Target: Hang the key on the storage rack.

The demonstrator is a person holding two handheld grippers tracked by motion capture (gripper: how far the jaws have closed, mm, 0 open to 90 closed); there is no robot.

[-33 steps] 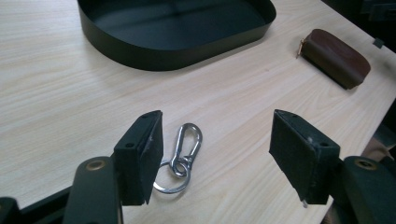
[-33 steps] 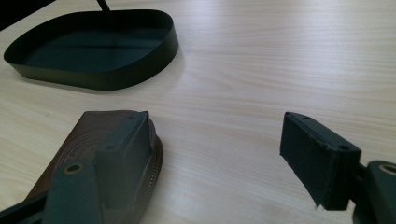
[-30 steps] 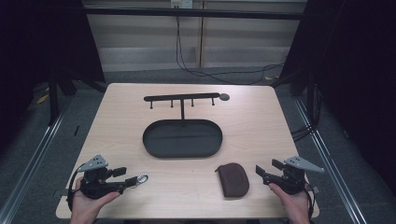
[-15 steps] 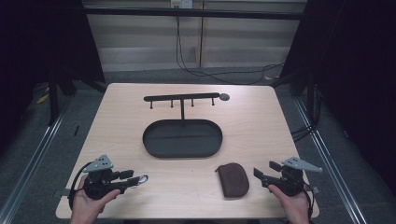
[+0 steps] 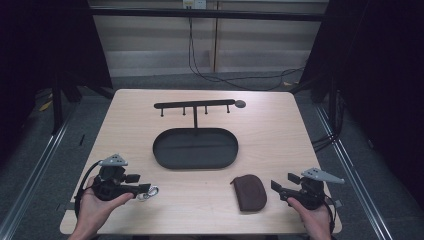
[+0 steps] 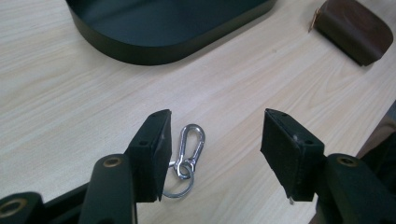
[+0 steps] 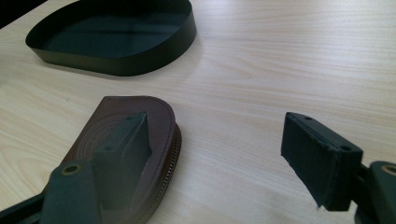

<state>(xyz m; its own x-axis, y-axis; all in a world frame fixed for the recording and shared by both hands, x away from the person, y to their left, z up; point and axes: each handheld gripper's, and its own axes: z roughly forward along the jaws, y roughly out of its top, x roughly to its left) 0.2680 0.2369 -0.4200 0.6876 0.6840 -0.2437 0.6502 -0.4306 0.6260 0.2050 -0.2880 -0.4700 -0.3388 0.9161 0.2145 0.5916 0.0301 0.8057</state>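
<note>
A silver carabiner with a key ring [image 5: 148, 192] lies near the table's front left. My left gripper [image 5: 140, 183] stands open right at it. In the left gripper view the carabiner [image 6: 189, 154] lies on the wood between the jaws, close to the left pad [image 6: 154, 149]. A brown leather pouch [image 5: 249, 191] lies at the front right. My right gripper [image 5: 283, 181] is open just to its right. In the right gripper view its left finger [image 7: 121, 154] hovers over the pouch [image 7: 154, 116], and my right gripper [image 7: 217, 126] holds nothing.
A black oval tray [image 5: 161, 159] sits at the table's middle, empty. Behind it stands a black rack with several hooks [image 5: 195, 105]. The tray's wall [image 6: 140, 49] lies ahead of the left gripper and also ahead of the right one [image 7: 116, 65].
My left gripper has edged right, so its jaws now reach the carabiner. The right gripper has crept slightly left toward the pouch.
</note>
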